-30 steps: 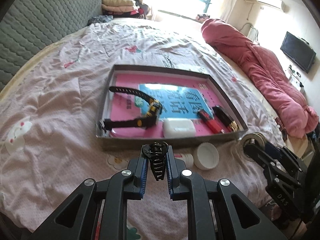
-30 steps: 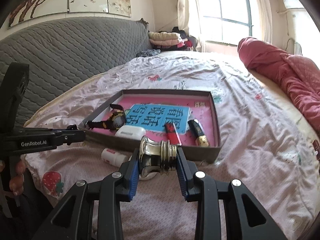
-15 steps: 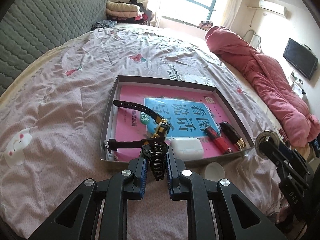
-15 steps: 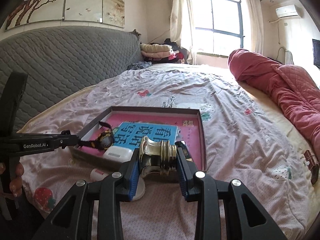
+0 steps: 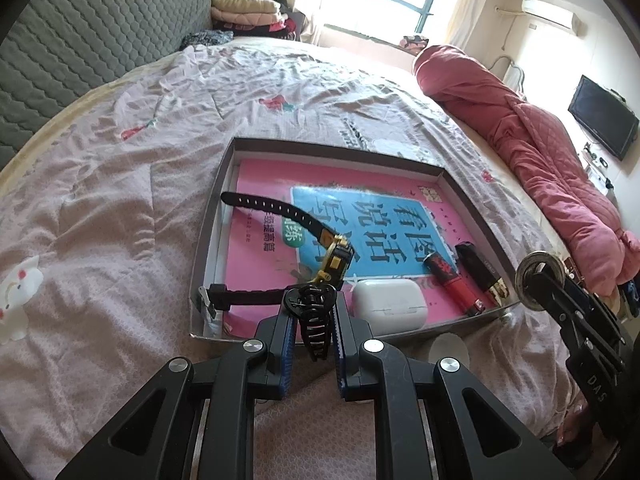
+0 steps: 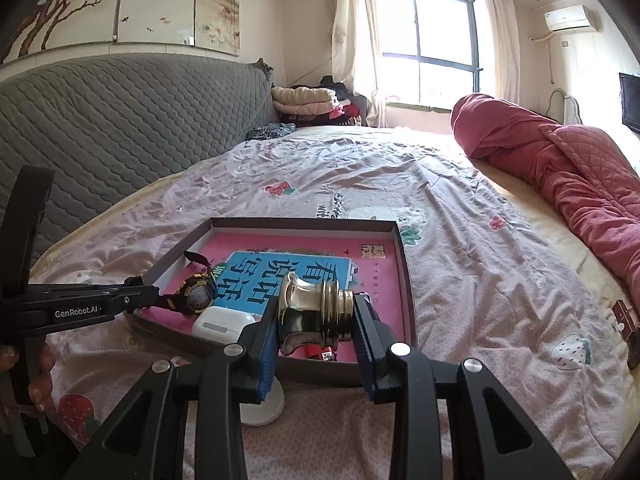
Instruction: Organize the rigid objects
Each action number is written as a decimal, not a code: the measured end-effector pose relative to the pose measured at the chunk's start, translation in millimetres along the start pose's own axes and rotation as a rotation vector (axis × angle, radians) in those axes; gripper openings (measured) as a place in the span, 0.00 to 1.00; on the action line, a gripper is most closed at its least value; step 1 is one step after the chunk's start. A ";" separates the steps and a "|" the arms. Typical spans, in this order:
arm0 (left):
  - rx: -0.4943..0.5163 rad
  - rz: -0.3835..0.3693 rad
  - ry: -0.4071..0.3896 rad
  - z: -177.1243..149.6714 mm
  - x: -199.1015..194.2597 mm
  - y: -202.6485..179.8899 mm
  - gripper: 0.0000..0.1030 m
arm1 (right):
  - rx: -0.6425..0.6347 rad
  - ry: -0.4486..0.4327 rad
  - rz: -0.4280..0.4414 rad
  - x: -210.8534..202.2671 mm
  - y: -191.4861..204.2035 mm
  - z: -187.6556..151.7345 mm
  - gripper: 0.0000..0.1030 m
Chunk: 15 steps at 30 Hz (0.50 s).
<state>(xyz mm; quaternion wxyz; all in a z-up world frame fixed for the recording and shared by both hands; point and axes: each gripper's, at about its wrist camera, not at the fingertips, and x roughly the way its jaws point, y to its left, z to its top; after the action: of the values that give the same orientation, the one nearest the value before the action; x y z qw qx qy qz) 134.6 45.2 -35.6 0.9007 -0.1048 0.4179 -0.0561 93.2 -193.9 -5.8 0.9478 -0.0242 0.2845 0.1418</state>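
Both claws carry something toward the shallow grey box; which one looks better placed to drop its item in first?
Left, probably. The left claw grips the black hair clip at the shallow grey box's near rim, beside the white earbud case. The right claw, holding the gold metal knob, sits further back.

Left gripper (image 5: 316, 320) clamped shut, angled downward; right gripper (image 6: 316, 336) clamped, tilted shallower

I read "GenRobot.AI" in white on the side of my left gripper (image 6: 136, 280), seen from the right wrist. "DAS" is stamped on the body of my right gripper (image 5: 534, 284), left wrist view. The pink book (image 5: 384, 216) in the tray has big black Chinese characters on its blue panel, 看图说话. Smaller print beside them is too small to read.
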 end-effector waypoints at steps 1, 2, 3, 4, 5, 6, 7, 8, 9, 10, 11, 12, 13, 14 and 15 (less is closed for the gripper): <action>-0.004 -0.001 0.009 -0.5 3.7 0.8 0.16 | 0.002 0.003 -0.001 1.3 -0.7 -0.1 0.33; -0.005 -0.001 0.013 -1.2 5.7 1.0 0.16 | 0.006 0.004 -0.006 3.2 -1.6 -0.5 0.33; -0.005 -0.002 0.016 -1.3 8.3 1.5 0.16 | 0.011 0.008 -0.005 5.1 -2.8 -0.7 0.33; -0.005 -0.003 0.020 -1.7 10.8 2.0 0.16 | 0.016 0.013 -0.006 7.2 -3.8 -0.7 0.33; -0.007 -0.004 0.024 -1.5 13.1 2.3 0.16 | 0.020 0.015 -0.011 9.2 -5.1 -1.0 0.33; -0.009 -0.006 0.027 -1.4 15.6 2.9 0.16 | 0.024 0.018 -0.008 11.0 -6.6 -1.2 0.33; -0.010 -0.007 0.027 -1.8 16.9 3.3 0.16 | 0.029 0.021 -0.009 12.3 -7.9 -1.4 0.33; -0.010 -0.008 0.028 -1.8 18.5 3.2 0.16 | 0.030 0.020 -0.012 13.1 -8.8 -1.4 0.33; -0.009 -0.008 0.028 -1.4 20.6 3.1 0.16 | 0.032 0.022 -0.010 14.6 -9.9 -1.1 0.33; -0.007 -0.007 0.029 -0.8 21.8 2.9 0.16 | 0.034 0.026 -0.009 16.2 -10.9 -1.2 0.33; -0.007 -0.007 0.029 -0.4 22.9 3.0 0.16 | 0.034 0.028 -0.011 18.1 -11.0 -1.5 0.33; -0.008 -0.007 0.029 0.1 24.6 3.3 0.16 | 0.033 0.035 -0.008 20.7 -10.5 -2.0 0.33; -0.009 -0.008 0.029 0.0 25.0 4.2 0.16 | 0.031 0.040 -0.006 22.6 -10.0 -2.5 0.33; -0.010 -0.008 0.028 0.2 26.0 4.5 0.16 | 0.026 0.043 -0.005 24.2 -8.8 -3.5 0.33; -0.010 -0.008 0.028 0.3 27.1 4.8 0.16 | 0.023 0.046 -0.003 25.1 -7.7 -4.1 0.33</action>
<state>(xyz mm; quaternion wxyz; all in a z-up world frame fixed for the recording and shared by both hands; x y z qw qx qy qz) 152.4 44.8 -56.7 0.8940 -0.1099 0.4304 -0.0591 113.2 -195.4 -23.2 0.9415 -0.0170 0.3076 0.1367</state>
